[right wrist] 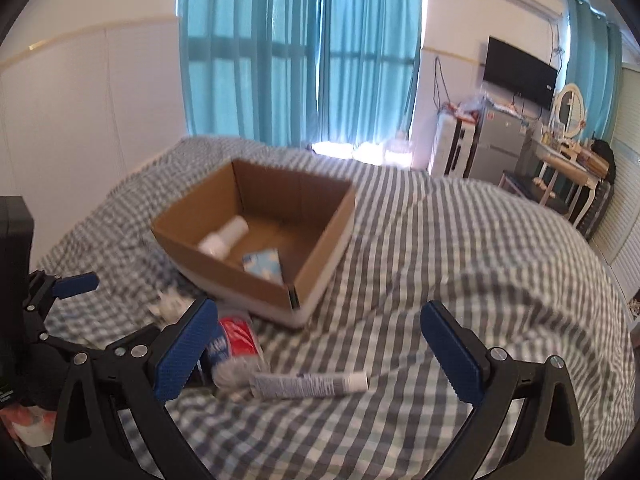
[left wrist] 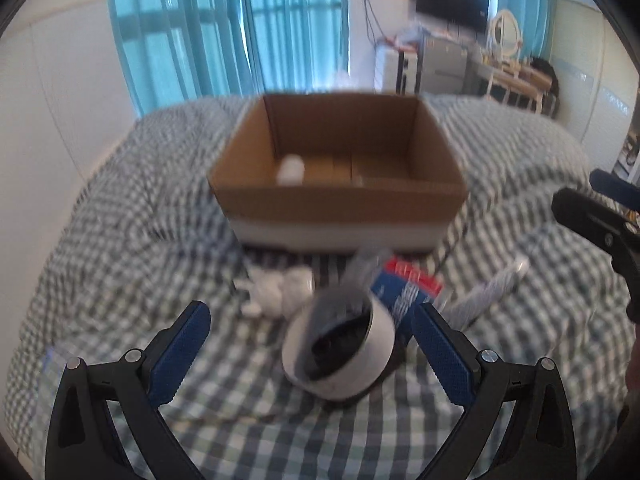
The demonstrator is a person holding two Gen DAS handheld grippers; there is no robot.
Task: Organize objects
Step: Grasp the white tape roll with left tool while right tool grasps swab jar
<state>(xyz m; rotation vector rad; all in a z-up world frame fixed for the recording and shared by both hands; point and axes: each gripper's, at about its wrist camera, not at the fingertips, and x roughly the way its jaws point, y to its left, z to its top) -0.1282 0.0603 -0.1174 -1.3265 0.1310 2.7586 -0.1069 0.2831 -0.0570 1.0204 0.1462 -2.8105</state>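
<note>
An open cardboard box [left wrist: 340, 200] sits on the checked bed; it also shows in the right wrist view [right wrist: 224, 264], holding a white bottle [right wrist: 224, 236] and a light blue packet [right wrist: 262, 264]. In front of it lie a round white container with a dark inside [left wrist: 340, 348], a red and blue packet [left wrist: 404, 284], a white tube [right wrist: 308, 384] and small white items [left wrist: 276, 288]. My left gripper [left wrist: 312, 344] is open, its jaws either side of the round container, not touching. My right gripper [right wrist: 320, 348] is open and empty above the tube.
The checked bedcover [right wrist: 460, 272] spreads right of the box. Blue curtains [right wrist: 300, 52] hang behind the bed. A fridge, a TV and a dressing table [right wrist: 560, 152] stand at the far right. The left gripper shows at the left edge of the right wrist view [right wrist: 60, 292].
</note>
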